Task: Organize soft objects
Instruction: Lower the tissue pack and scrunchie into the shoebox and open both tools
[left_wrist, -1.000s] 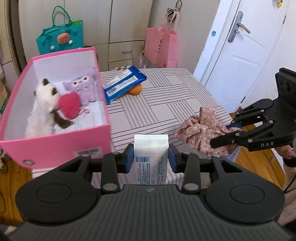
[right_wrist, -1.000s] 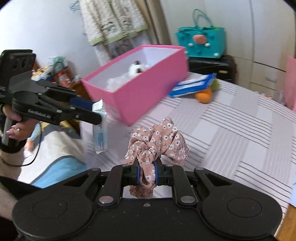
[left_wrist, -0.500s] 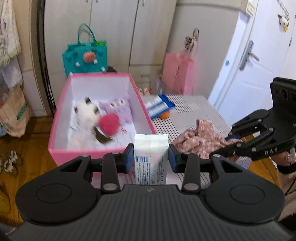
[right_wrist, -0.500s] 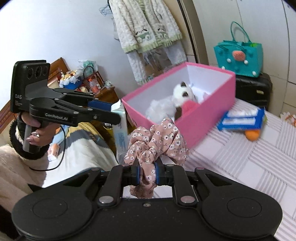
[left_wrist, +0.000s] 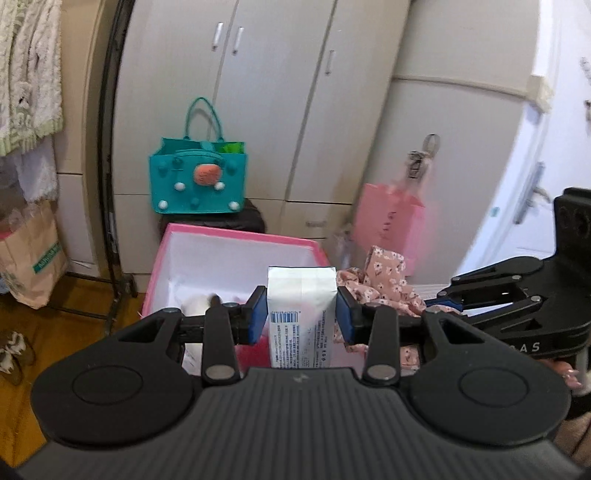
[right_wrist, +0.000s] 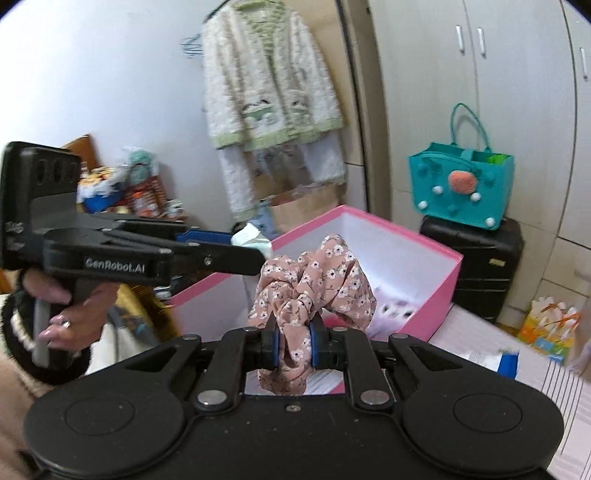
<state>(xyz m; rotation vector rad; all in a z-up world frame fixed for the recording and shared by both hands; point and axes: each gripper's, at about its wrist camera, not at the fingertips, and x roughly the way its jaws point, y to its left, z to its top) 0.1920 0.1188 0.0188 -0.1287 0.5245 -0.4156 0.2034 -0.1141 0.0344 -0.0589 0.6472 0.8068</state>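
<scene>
My left gripper (left_wrist: 301, 310) is shut on a white tissue pack (left_wrist: 301, 295) with blue print, held upright over the near edge of the pink box (left_wrist: 236, 236). My right gripper (right_wrist: 293, 345) is shut on a pink floral scrunchie (right_wrist: 314, 280), raised in front of the same pink box (right_wrist: 436, 291). Inside the box a purple plush toy (right_wrist: 395, 310) shows, and a white plush (left_wrist: 201, 302) peeks behind my left fingers. Each gripper appears in the other's view: the right gripper (left_wrist: 448, 297) with the scrunchie (left_wrist: 384, 280), the left gripper (right_wrist: 236, 247) with the tissue pack (right_wrist: 251, 238).
A teal bag (left_wrist: 197, 181) sits on a black suitcase (right_wrist: 476, 266) behind the box. A pink bag (left_wrist: 391, 225) hangs by the wardrobe. Clothes hang on a rack (right_wrist: 269, 88) at left. The striped table (right_wrist: 554, 402) carries a blue-and-white packet (right_wrist: 491, 360).
Both grippers rose and swung left toward the pink box with their loads still held. The table has dropped out of the left view; the box now lies just beyond both grippers.
</scene>
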